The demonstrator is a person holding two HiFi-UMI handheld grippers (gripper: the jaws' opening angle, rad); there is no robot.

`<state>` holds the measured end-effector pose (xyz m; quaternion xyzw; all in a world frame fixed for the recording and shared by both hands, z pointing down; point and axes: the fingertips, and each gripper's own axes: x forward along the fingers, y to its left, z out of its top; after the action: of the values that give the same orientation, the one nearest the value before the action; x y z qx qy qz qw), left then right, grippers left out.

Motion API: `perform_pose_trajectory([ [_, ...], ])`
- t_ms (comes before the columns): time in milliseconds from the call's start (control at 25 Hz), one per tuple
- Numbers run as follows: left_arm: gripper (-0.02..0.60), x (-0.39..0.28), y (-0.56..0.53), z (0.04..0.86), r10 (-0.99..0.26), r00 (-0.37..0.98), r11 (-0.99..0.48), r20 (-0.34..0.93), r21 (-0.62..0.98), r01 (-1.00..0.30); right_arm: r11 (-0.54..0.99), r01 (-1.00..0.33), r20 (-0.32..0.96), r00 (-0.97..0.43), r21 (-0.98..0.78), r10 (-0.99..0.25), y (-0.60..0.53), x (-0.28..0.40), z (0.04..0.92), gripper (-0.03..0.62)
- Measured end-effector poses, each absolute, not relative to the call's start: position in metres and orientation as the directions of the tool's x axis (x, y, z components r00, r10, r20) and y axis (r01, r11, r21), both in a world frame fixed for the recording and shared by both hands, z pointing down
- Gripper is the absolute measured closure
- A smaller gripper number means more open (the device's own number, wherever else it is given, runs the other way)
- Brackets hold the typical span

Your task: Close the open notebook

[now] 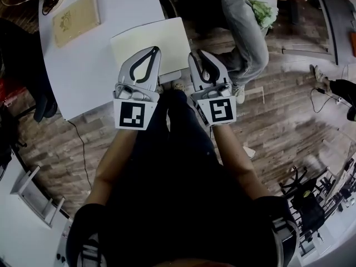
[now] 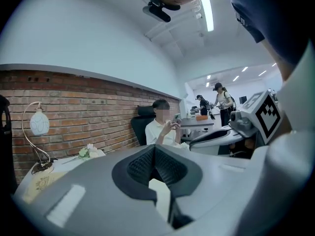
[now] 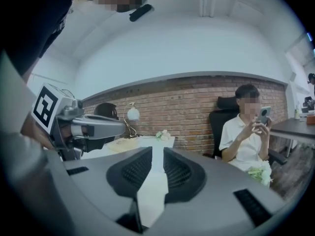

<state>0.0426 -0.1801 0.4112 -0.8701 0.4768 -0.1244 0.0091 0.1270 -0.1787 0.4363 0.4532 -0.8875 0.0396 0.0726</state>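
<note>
Approach step, I'd say: notebook (image 1: 149, 40) is lying flat at the table's (image 1: 111, 4) near edge, just ahead of both tongs. Left gripper (image 1: 154, 50) is sitting closed and empty, right gripper (image 1: 196, 55) slightly parted and empty. Next move is probably needing a jaw under a cover edge

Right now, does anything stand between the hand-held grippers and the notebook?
Nothing visible does. The left hand-held gripper and the right hand-held gripper are both at the near side of the notebook, whose pale top lies bare.

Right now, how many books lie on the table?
2. A cream book lies at the table's near edge; a tan book lies farther back on the left. Others may lie outside the frame.
</note>
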Motion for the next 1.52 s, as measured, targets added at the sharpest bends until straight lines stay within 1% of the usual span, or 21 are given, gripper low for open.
perform_pose_trajectory([
  [240, 0.586, 0.047, -0.180, 0.433, -0.809, 0.533, -0.569, 0.247, -0.105, -0.816, 0.548, -0.835, 0.218, -0.545, -0.050, -0.810, -0.175, 0.135, 0.466, 0.546],
  [440, 0.586, 0.053, -0.179, 0.449, -0.786, 0.549, -0.595, 0.284, -0.109, -0.796, 0.532, -0.843, 0.292, -0.529, -0.075, -0.797, -0.168, 0.142, 0.494, 0.546],
  [640, 0.586, 0.058, -0.180, 0.464, -0.761, 0.580, -0.632, 0.290, -0.132, -0.764, 0.512, -0.854, 0.356, -0.508, -0.090, -0.784, -0.163, 0.150, 0.514, 0.546],
  [760, 0.586, 0.061, -0.179, 0.475, -0.749, 0.583, -0.643, 0.315, -0.128, -0.755, 0.505, -0.857, 0.365, -0.505, -0.104, -0.782, -0.163, 0.154, 0.527, 0.546],
  [1040, 0.586, 0.067, -0.176, 0.495, -0.717, 0.591, -0.672, 0.369, -0.142, -0.726, 0.469, -0.865, 0.475, -0.493, -0.179, -0.729, -0.152, 0.163, 0.565, 0.545],
  [1200, 0.586, 0.068, -0.173, 0.504, -0.708, 0.586, -0.679, 0.394, -0.150, -0.719, 0.461, -0.862, 0.476, -0.502, -0.210, -0.722, -0.149, 0.167, 0.578, 0.540],
  [1320, 0.585, 0.068, -0.172, 0.514, -0.697, 0.582, -0.686, 0.420, -0.152, -0.712, 0.453, -0.856, 0.497, -0.515, -0.250, -0.698, -0.147, 0.166, 0.587, 0.531],
  [1520, 0.586, 0.069, -0.169, 0.529, -0.679, 0.574, -0.693, 0.458, -0.142, -0.707, 0.430, -0.839, 0.500, -0.544, -0.333, -0.674, -0.149, 0.164, 0.598, 0.522],
])
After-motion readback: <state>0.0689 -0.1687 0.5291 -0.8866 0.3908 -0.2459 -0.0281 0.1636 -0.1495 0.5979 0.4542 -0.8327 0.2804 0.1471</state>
